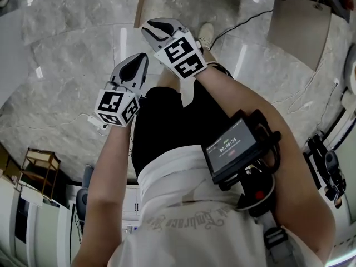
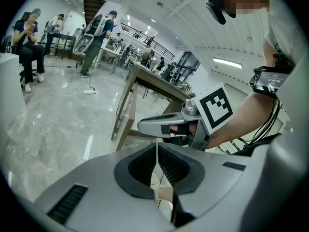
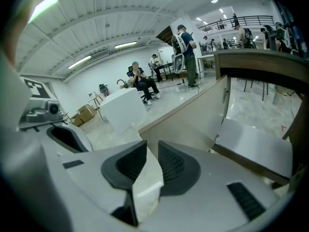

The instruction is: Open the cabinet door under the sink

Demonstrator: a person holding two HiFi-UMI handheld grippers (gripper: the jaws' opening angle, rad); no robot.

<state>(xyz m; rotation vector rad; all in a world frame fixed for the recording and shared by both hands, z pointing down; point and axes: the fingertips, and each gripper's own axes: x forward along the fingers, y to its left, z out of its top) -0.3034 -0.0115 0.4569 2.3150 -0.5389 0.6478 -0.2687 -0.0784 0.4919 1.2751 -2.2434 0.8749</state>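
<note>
Head view: L gripper (image 1: 142, 59) centre-left and R gripper (image 1: 147, 28) top centre, both held over marble floor (image 1: 67, 65). L gripper view: fingers together, tips touching, nothing btwn; R gripper sits just beyond, mid-frame. R gripper view: fingers slightly apart, narrow gap, nothing btwn. Cabinet door (image 3: 256, 149) looks like the pale panel at right, under dark countertop (image 3: 260, 57); can't tell if ajar.

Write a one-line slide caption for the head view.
Looking down: left gripper and right gripper held out, both empty, above a marble floor; a screen strapped to the person's right forearm.
</note>
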